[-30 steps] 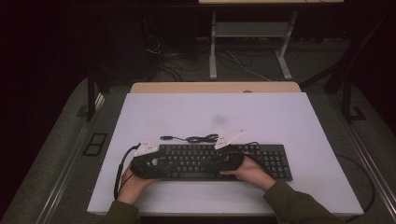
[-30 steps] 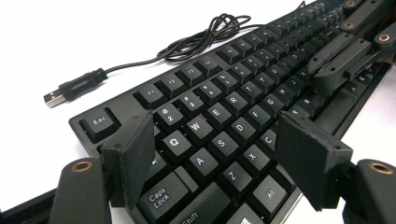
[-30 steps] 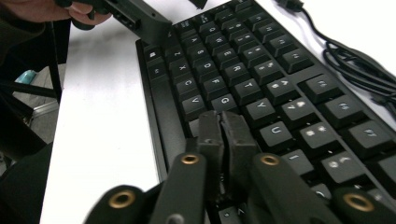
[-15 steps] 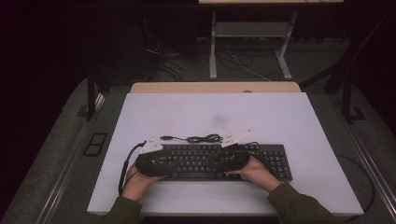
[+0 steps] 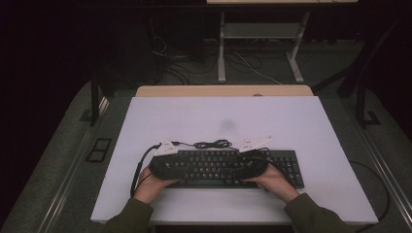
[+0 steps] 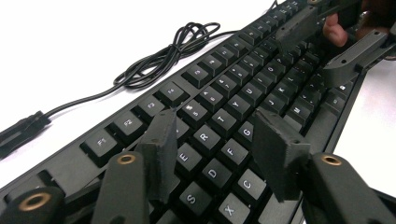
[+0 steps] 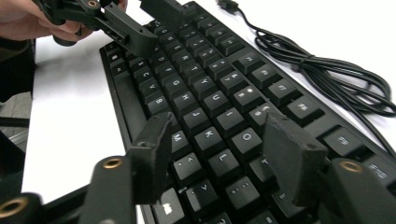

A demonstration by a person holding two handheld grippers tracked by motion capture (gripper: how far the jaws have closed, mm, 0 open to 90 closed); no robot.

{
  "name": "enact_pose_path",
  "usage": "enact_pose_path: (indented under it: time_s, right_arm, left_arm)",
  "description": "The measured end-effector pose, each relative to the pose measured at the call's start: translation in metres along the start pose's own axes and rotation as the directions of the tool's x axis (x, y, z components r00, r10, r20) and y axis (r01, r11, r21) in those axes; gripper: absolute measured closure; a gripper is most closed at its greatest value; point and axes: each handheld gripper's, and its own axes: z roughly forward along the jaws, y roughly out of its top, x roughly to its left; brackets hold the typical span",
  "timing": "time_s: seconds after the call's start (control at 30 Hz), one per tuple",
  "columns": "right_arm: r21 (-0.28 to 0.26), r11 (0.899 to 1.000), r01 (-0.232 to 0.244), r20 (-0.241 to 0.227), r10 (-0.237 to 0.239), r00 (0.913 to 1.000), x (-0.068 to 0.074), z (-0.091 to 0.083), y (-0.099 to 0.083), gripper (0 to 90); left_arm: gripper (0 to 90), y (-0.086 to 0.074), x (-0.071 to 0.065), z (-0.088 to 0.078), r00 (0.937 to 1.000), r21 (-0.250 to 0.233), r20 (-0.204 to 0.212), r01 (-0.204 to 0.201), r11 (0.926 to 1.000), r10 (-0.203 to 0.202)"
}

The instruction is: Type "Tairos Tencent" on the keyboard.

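The black keyboard (image 5: 228,167) is lying flat near the front edge of the white bench (image 5: 291,121), its cable (image 5: 211,144) coiled just behind it. The left gripper (image 6: 215,144) is hovering low over the left-hand letter keys; its fingers have just been closing, yet they are standing apart with nothing pinched. The right gripper (image 7: 219,154), over the right-hand keys, has just been opening, its fingers apart and empty too. Likely they are working the keys rather than lifting the board.

Dark room, grey carpet floor (image 5: 58,160), white table (image 5: 301,126).
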Motion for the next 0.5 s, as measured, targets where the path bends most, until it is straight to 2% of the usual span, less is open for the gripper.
enact_pose_path:
  time_s: [0.2, 0.43, 0.47, 0.5]
  right_arm:
    - [-0.018, 1.0, -0.016, 0.046, 0.017, 0.9988, -0.002, -0.005, -0.003, 29.4]
    - [-0.038, 0.999, -0.028, 0.079, 0.031, 0.9964, -0.004, -0.011, -0.008, 26.4]
    - [-0.036, 0.999, -0.028, 0.085, 0.031, 0.9959, -0.005, -0.013, -0.009, 26.1]
    - [-0.036, 0.999, -0.028, 0.085, 0.031, 0.9959, -0.005, -0.013, -0.009, 26.1]
  left_arm:
    - [64.0, 0.003, 0.0, 0.004, 0.9996, 0.005, 0.027, -0.008, 1.0, 0.008]
    - [81.1, 0.007, 0.001, 0.011, 0.9984, 0.017, 0.053, -0.02, 0.9997, 0.019]
    - [85.7, 0.007, 0.001, 0.012, 0.998, 0.021, 0.06, -0.023, 0.9995, 0.022]
    - [85.7, 0.007, 0.001, 0.013, 0.9979, 0.024, 0.061, -0.021, 0.9995, 0.02]
